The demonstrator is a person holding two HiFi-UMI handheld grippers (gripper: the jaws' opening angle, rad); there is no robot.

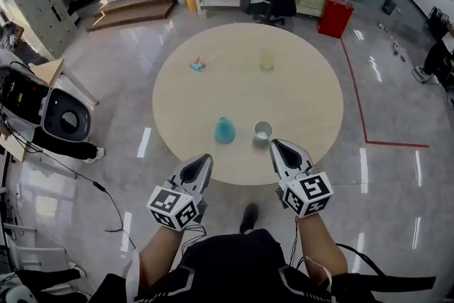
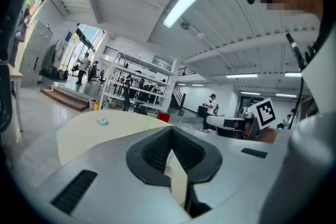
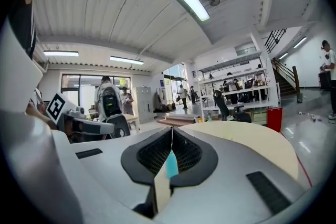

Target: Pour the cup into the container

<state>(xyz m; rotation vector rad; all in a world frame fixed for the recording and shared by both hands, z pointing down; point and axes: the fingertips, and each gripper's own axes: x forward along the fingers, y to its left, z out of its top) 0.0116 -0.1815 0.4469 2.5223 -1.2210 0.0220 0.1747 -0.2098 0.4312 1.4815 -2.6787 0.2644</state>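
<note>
No text to read

We find no word, number or brand that we can read in any view. The only printed signs are black-and-white square markers (image 1: 314,188), which stand on the left cube (image 1: 174,208) of the left gripper (image 1: 205,159) and on the right cube (image 1: 305,196) of the right gripper (image 1: 276,145). They are patterns, not letters. Each gripper view also shows one marker of the other gripper's cube.

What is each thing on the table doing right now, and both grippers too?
white cup: upright, open top, untouched.
blue container: upright, beside the white cup, not touching it.
yellowish cup: upright, far side of the table.
left gripper: fingers together, empty.
right gripper: fingers together, empty.
</note>
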